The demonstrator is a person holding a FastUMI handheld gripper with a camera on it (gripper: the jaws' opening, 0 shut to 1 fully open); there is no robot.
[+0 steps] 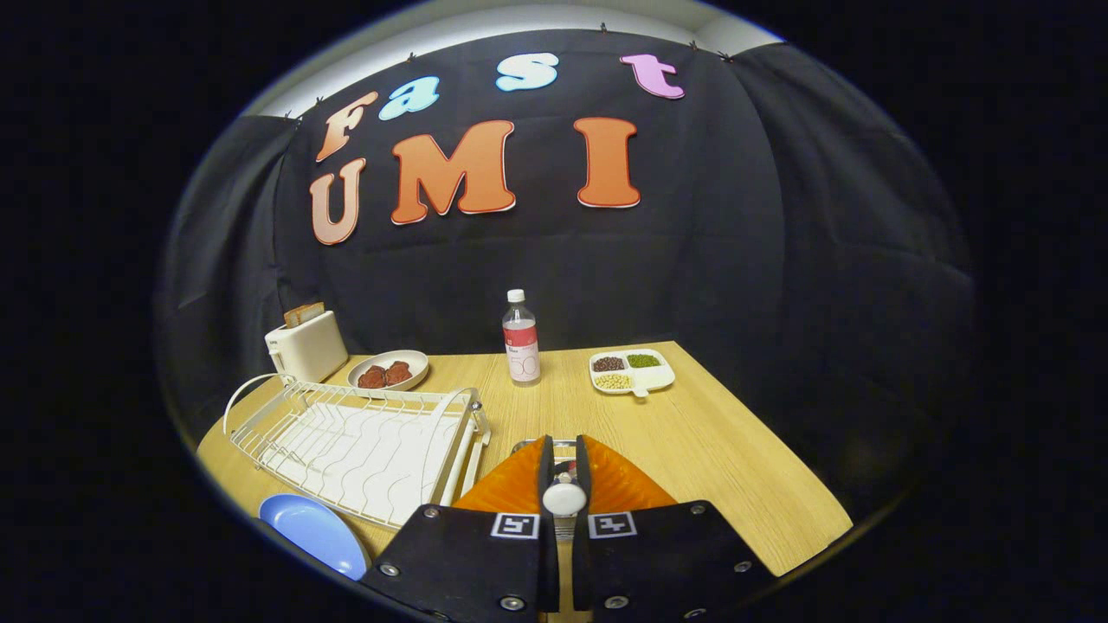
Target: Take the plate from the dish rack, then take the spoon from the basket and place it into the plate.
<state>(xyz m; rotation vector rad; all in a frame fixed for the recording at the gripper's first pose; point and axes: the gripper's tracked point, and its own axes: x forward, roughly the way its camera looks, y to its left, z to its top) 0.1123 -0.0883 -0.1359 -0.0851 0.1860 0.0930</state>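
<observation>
Gripping a spoon (563, 495), the tool (563, 472) has its fingers nearly closed with the white spoon bowl pinched between them, handle running ahead over what looks like a wire basket (554, 446), mostly hidden. Blue plate (316, 532) lies flat on the desk (710, 450), just beside the near corner of the empty white dish rack (363, 446), well to the left of the fingers. Risk, as I judge it: the grip on the rounded bowl looks shallow, so the spoon could pivot or slip during the swing left, or clip the rack's corner. Bottle (521, 337), toaster (305, 346) and food dishes stand far beyond.
</observation>
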